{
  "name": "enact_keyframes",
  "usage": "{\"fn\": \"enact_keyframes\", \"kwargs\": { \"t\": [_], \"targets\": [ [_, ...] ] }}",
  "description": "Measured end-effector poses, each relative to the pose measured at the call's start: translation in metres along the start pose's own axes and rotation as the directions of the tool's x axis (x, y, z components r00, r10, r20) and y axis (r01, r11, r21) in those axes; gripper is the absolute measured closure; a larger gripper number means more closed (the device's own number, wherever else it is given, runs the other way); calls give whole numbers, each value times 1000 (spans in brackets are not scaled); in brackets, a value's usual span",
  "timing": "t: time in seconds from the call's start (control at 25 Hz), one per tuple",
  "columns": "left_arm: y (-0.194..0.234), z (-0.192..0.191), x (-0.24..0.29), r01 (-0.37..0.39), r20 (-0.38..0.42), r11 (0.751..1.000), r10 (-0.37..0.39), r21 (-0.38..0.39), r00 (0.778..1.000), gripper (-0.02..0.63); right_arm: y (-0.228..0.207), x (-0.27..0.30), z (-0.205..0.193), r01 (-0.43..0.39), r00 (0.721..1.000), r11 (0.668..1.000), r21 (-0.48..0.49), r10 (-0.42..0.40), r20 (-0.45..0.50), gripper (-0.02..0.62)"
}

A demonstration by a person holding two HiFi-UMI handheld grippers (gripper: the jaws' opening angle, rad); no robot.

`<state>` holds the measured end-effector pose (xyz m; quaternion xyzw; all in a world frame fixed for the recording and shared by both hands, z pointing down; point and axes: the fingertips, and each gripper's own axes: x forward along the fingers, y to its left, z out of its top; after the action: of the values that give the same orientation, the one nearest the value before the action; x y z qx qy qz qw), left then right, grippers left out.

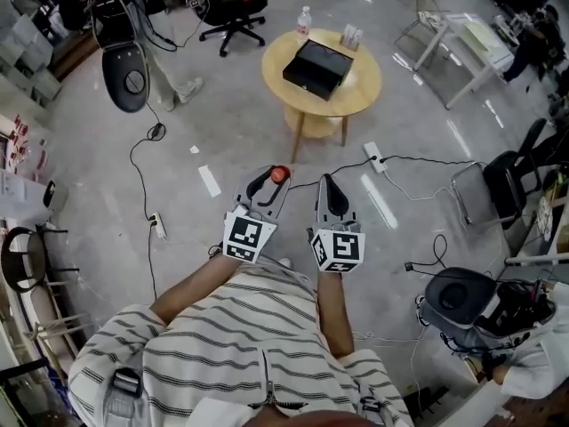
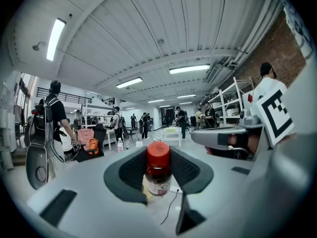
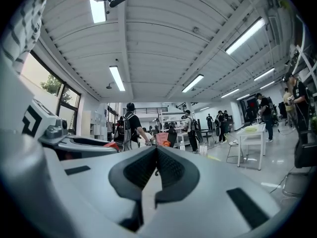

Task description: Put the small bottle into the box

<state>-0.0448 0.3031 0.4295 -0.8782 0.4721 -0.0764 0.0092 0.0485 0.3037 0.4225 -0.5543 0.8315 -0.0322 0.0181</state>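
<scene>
A small bottle [image 2: 158, 170] with a red cap and a white label stands upright between the jaws of my left gripper [image 2: 158, 175], which is shut on it. In the head view the red cap of the small bottle [image 1: 279, 174] shows at the tip of the left gripper [image 1: 269, 182], held in front of my chest. My right gripper [image 1: 329, 189] is beside it, jaws pressed together with nothing in them; the same right gripper [image 3: 155, 168] points level into the room. The black box [image 1: 317, 68] lies open on a round wooden table [image 1: 363, 92] ahead of me, well beyond both grippers.
A clear water bottle [image 1: 304, 21] and a small holder [image 1: 351, 36] stand on the round table. Cables and a power strip [image 1: 373, 157] run over the grey floor. Office chairs [image 1: 233, 13], a white table [image 1: 468, 43] and people [image 2: 52, 118] stand around.
</scene>
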Motion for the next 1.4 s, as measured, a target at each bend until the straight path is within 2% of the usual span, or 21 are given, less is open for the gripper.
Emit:
{"fn": "enact_keyframes", "kwargs": {
  "t": [0.32,0.6,0.84,1.4],
  "targets": [
    [-9,-8,22,13,-12,1000,-13,-3,1000,457,-4,17,-10,-59,998,998,0,59,-25,586],
    [15,-4,72,8,5,1000,-8,-9,1000,457,-31,67,-6,-68,997,998,-9,68,-37,586],
    [58,8,121,9,13,1000,-9,0,1000,457,-45,130,6,-77,996,997,-27,76,-35,586],
    [176,26,234,44,-2,999,-44,-11,999,457,-80,283,32,-5,1000,1000,-16,4,-16,586]
  ]
}}
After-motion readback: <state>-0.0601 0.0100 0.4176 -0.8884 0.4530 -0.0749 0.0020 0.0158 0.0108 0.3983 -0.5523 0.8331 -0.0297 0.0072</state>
